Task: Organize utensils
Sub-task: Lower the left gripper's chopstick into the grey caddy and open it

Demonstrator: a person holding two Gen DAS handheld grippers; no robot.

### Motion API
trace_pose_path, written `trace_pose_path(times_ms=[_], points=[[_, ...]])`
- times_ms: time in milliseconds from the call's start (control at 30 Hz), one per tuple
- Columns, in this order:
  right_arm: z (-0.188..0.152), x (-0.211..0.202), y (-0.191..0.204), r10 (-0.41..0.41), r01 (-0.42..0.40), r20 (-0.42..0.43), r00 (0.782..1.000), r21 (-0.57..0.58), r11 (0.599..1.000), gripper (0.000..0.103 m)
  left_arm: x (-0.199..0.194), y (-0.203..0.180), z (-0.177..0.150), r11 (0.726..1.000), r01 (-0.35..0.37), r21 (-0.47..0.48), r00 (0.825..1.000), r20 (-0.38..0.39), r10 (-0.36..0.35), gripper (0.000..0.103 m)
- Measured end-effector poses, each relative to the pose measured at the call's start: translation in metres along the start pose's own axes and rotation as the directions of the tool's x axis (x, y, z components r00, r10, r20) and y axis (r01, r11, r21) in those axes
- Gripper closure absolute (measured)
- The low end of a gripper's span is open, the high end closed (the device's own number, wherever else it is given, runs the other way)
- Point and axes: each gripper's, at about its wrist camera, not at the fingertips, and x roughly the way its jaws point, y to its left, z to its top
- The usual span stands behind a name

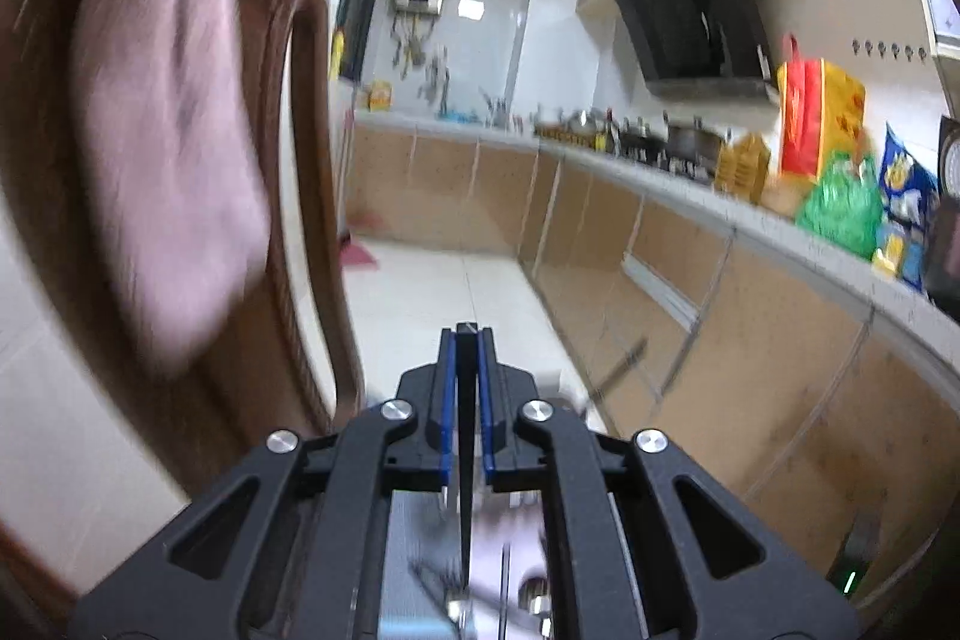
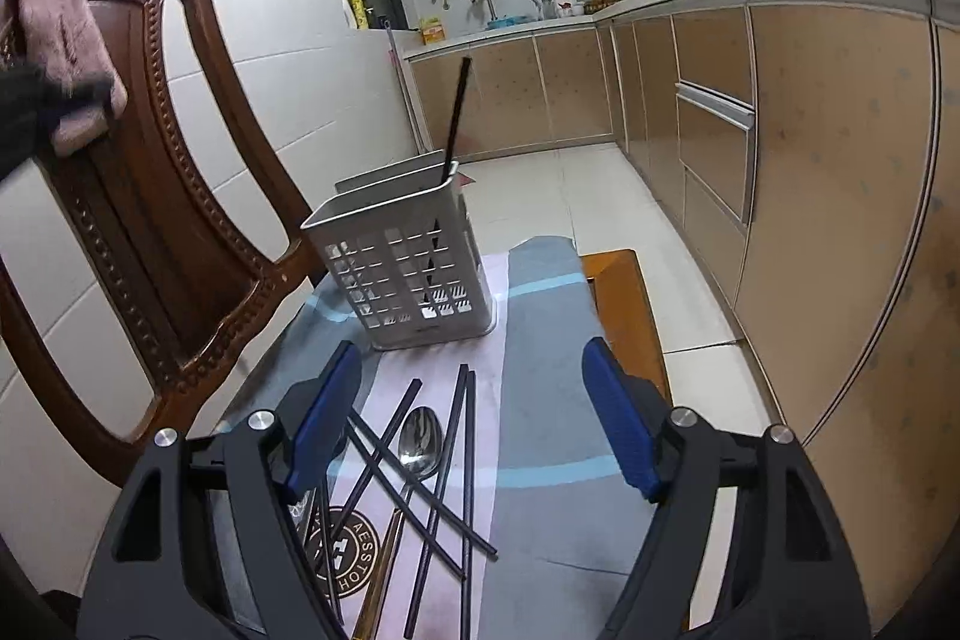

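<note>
Pinching a single black chopstick (image 1: 465,436), the left gripper (image 1: 467,340) has its blue pads (image 1: 446,400) drawn together on the stick, which runs lengthwise between them: tip poking just past the fingertips, rest trailing back under the body. L view is motion-blurred. Ahead of it: floor tiles and a long cabinet run w/ counter (image 1: 780,232) curving off to its right; a wooden chair back (image 1: 300,196) w/ a pink cloth (image 1: 162,112) draped on it sits close on its left.

Right gripper (image 2: 474,424) has its jaws spread wide, nothing between the pads; blue fingers (image 2: 618,418) stand well apart on either side of the loose pile. Directly below and between those fingers: several black chopsticks (image 2: 465,454) lying crossed on a patterned cloth mat (image 2: 540,400), plus a metal spoon (image 2: 421,441) bowl-forward among them, and a gold-toned handle (image 2: 384,568) nearer the gripper body. Can't tell what utensil that handle belongs to.

Further ahead of the R gripper, on the same mat: a grey slotted utensil basket (image 2: 402,274), upright, w/ one black chopstick (image 2: 456,112) already standing in its far corner, leaning slightly. Basket is apart from the loose pile, no contact. Same chair back to the R gripper's left, cabinets to its right.
</note>
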Motion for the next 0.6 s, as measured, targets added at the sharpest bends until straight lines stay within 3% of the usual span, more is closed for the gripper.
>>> trace_pose_path(times_ms=[100, 267, 400, 600], points=[[0.002, 0.001, -0.007, 0.003, -0.003, 0.001, 1.0, 0.02, 1.0, 0.029, 0.013, -0.011, 0.039, 1.0, 0.004, -0.015, 0.999, 0.043, -0.003, 0.096], [0.006, 0.003, -0.016, 0.004, -0.004, 0.008, 1.0, 0.034, 0.999, 0.028, 0.05, -0.024, 0.072, 1.0, -0.005, -0.018, 0.997, 0.074, 0.007, 0.096], [0.008, 0.004, -0.027, 0.014, -0.014, 0.005, 1.0, 0.068, 0.998, 0.028, 0.099, -0.025, 0.07, 0.999, -0.026, -0.039, 0.999, 0.029, 0.027, 0.096], [0.01, 0.006, -0.027, 0.027, -0.027, 0.002, 1.0, 0.054, 0.998, 0.029, 0.157, -0.014, 0.038, 0.995, -0.05, -0.083, 0.999, -0.019, 0.048, 0.096]])
